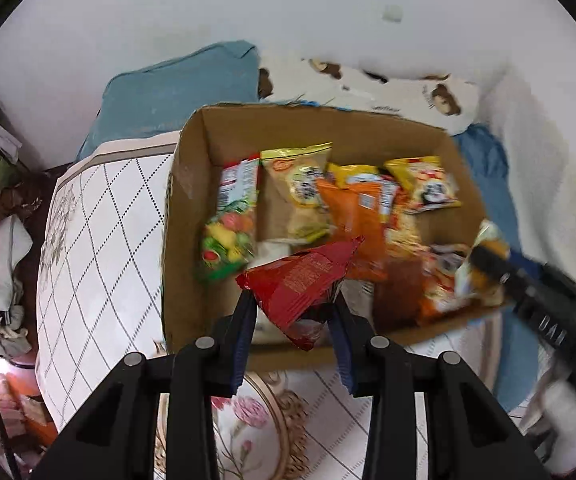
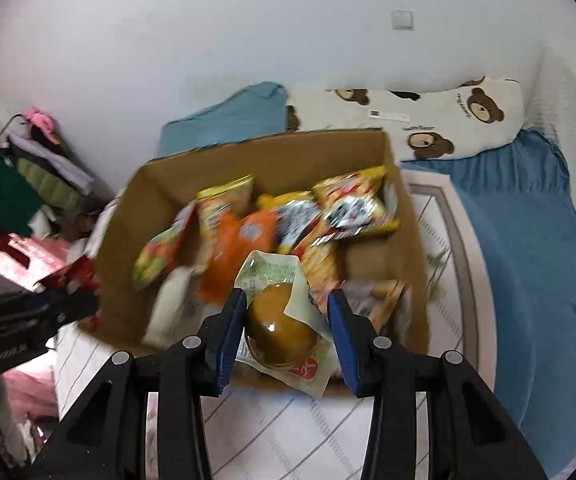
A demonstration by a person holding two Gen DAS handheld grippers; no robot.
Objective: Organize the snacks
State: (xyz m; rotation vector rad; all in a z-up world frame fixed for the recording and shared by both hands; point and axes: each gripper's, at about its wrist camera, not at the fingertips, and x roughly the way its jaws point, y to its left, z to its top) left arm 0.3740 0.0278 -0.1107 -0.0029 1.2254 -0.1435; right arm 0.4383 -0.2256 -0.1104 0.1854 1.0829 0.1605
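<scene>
A brown cardboard box [image 1: 191, 168] stands on a quilted mattress and holds several snack packets. In the left wrist view my left gripper [image 1: 294, 300] is shut on a red snack packet [image 1: 300, 280], held above the box's near side. The right wrist view shows my right gripper [image 2: 285, 300] shut on a clear packet with a brown round bun [image 2: 277, 328], also lifted over the box [image 2: 127, 216]. The right gripper [image 1: 488, 264] appears blurred at the box's right edge in the left wrist view. In the right wrist view the left gripper's body [image 2: 19, 316] shows dimly at far left.
In the box lie a fruit-candy bag [image 1: 229, 236], yellow packets [image 1: 304, 188] and an orange bag [image 1: 356, 216]. A teal pillow [image 1: 175, 92] and a bear-print pillow [image 2: 448, 120] lie behind it. A blue sheet [image 2: 528, 260] lies right, piled clothes [image 2: 15, 184] left.
</scene>
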